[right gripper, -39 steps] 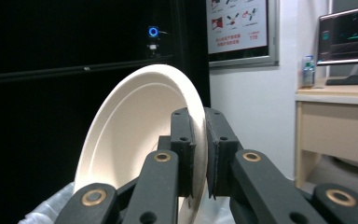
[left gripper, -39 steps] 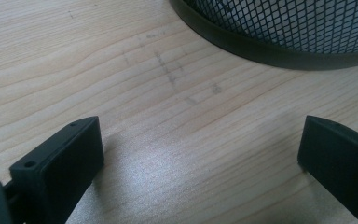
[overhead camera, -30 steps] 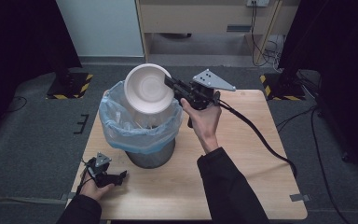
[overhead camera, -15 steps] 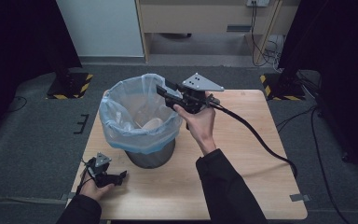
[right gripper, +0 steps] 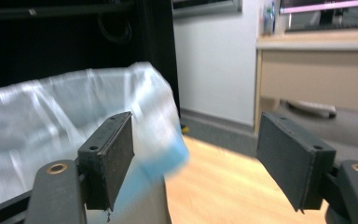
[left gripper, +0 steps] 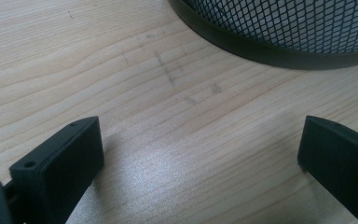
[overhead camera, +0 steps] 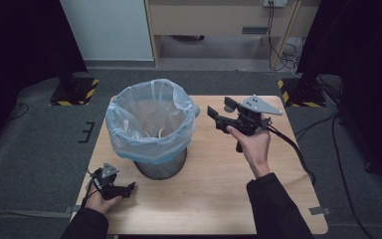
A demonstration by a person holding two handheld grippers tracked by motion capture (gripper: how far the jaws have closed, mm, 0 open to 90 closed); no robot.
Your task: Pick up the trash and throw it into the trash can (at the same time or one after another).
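Observation:
A metal mesh bin (overhead camera: pixel 161 167) with a pale blue plastic liner (overhead camera: pixel 149 112) stands left of the table's middle. A white rim of a dish (overhead camera: pixel 160 132) lies inside it, mostly hidden by the liner. To the right of the bin, above the table, my right gripper (overhead camera: pixel 220 107) points at it. Its jaws have just been opening and stand wide with nothing between them. In the right gripper view the right gripper (right gripper: pixel 193 158) faces the blurred liner (right gripper: pixel 51 116). My left gripper (overhead camera: pixel 127 188) rests open at the front left; the left gripper (left gripper: pixel 200 154) looks at the bin's base (left gripper: pixel 270 51).
The wooden table (overhead camera: pixel 219 189) has bare room at the front and right. The right gripper's cable (overhead camera: pixel 291 147) trails off the right edge. Dark floor, black stands and a cabinet (overhead camera: pixel 219 17) lie beyond the far edge.
A second ago the right gripper held a white dish over the bin. The dish then dropped inside, and the gripper moved right and down away from the rim, jaws now wide. The left hand stayed still.

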